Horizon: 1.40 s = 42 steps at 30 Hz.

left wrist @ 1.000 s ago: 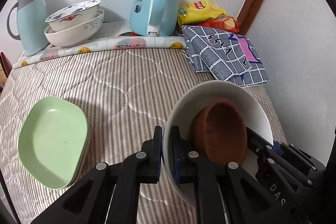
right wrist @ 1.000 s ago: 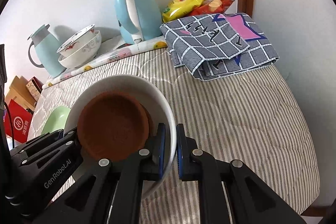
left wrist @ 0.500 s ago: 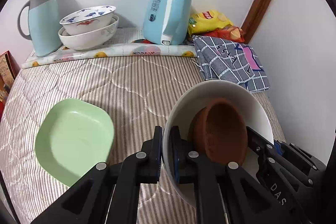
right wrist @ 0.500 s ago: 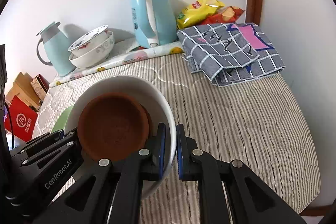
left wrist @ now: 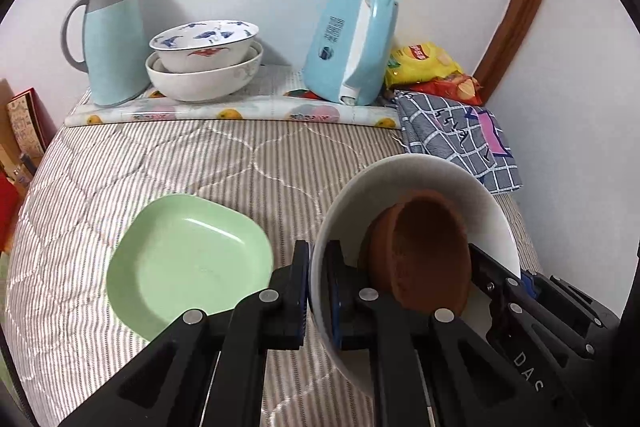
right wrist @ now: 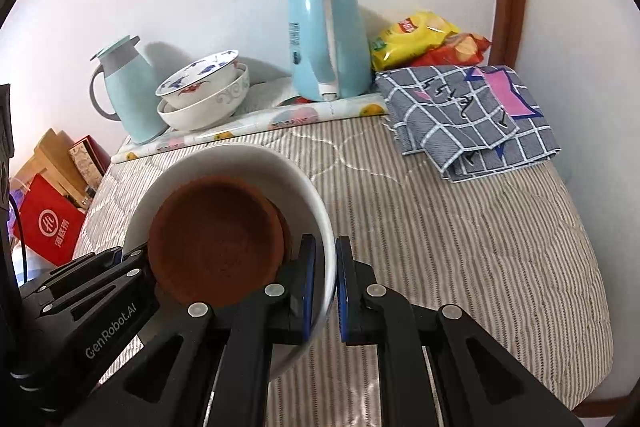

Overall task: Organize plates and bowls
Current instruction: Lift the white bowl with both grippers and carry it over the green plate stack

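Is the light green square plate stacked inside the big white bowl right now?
No, the light green square plate lies alone on the striped quilt, beside the big white bowl.

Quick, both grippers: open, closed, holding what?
Left gripper: closed on the white bowl's rim.
Right gripper: closed on the same bowl's opposite rim; the brown bowl sits inside.
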Available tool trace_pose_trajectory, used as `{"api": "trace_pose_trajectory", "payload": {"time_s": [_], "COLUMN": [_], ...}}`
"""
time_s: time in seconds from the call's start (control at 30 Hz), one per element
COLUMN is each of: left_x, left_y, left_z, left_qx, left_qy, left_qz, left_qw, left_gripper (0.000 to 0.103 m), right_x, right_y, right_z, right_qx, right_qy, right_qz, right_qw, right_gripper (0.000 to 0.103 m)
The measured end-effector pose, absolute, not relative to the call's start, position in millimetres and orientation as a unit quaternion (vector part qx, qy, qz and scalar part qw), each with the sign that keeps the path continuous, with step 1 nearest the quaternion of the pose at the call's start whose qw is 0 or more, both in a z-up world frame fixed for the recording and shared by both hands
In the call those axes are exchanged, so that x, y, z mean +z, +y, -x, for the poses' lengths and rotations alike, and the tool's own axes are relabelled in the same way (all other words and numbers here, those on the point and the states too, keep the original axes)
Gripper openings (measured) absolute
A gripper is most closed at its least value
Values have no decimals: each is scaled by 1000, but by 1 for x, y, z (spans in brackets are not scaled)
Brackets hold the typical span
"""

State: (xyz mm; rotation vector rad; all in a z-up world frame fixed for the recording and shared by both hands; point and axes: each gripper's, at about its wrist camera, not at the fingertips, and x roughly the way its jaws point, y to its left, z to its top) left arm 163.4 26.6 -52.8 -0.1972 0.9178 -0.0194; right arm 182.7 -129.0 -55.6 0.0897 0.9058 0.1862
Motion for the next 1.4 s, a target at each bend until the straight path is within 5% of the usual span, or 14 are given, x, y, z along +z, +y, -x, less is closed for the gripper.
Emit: {"api": "trace_pose_trajectory", "payload": {"time_s": [1.4], "left_x": [-76], "left_y": [130], "left_z": [-161], "left_qx": [44], "left_qy": [456], "left_qz": [136], "left_qw": [879], "left_gripper": [9], "right_x": [-77], "right_y": [-26], "right_z": [-199], "right_qx": [139], "right_qy": [457], "right_qz": [-5], "right_qw": [878], "right_gripper": [10]}}
